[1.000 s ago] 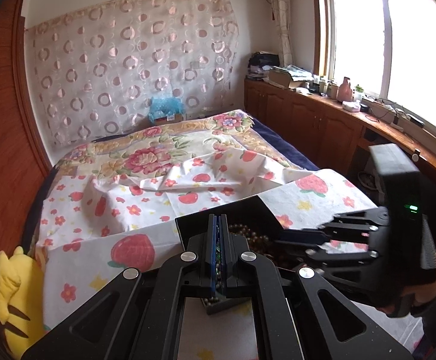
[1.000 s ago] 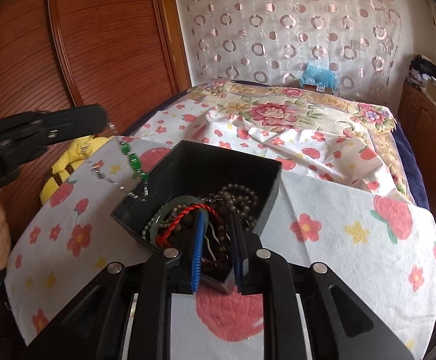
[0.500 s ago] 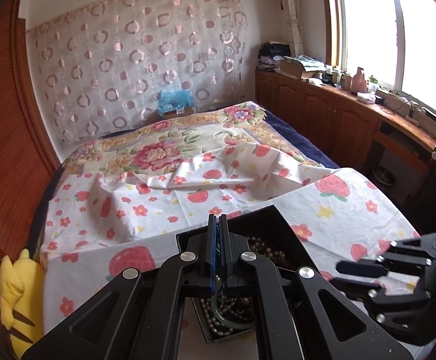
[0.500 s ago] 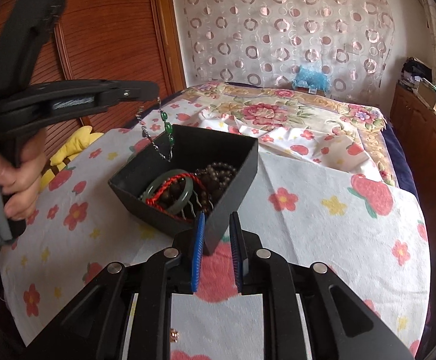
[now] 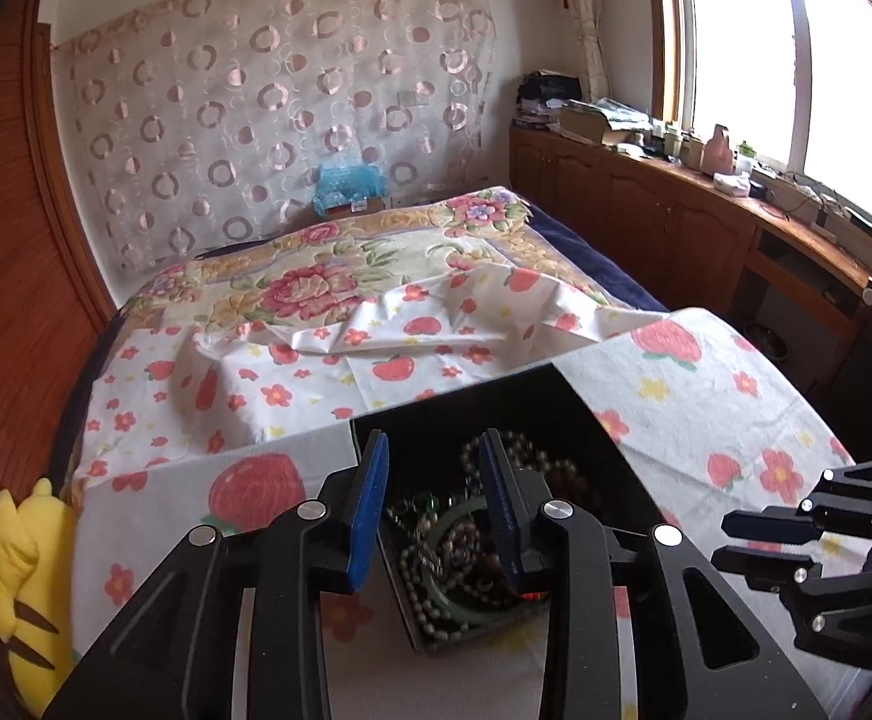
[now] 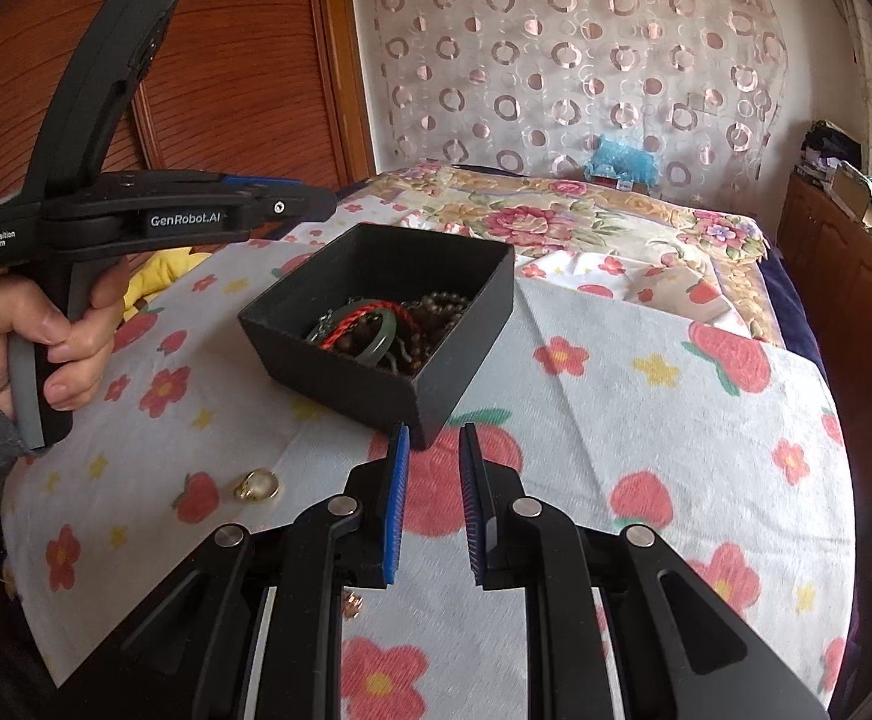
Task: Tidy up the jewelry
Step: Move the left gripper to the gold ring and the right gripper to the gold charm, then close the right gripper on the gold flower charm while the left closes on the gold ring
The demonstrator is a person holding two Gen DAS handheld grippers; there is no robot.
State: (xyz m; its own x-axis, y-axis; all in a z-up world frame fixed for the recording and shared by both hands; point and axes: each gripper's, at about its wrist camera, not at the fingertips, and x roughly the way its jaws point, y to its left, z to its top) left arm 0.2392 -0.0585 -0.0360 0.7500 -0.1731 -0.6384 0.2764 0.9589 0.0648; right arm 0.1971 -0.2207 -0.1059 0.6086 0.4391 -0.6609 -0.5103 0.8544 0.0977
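A black open box (image 6: 466, 354) stands on the strawberry-print cloth and holds a green bangle (image 6: 369, 333), a red cord bracelet, bead strings and a green-stone chain (image 5: 420, 507). The box also shows in the left wrist view (image 5: 484, 405). My left gripper (image 5: 436, 504) is open and empty just above the box's near left side; it also shows in the right wrist view (image 6: 315, 204). My right gripper (image 6: 432, 501) is open and empty, low over the cloth just before the box's near corner. A gold ring (image 6: 257, 485) and a small rose-gold piece (image 6: 351, 603) lie on the cloth.
The cloth covers a table (image 6: 676, 450) in front of a bed with a floral cover (image 5: 327, 288). A yellow plush toy (image 5: 21, 570) sits at the left edge. A wooden cabinet (image 5: 646, 228) runs under the window on the right.
My left gripper opened and let the green-stone chain fall into the box. My right gripper drew back from the box and now sits in front of its corner.
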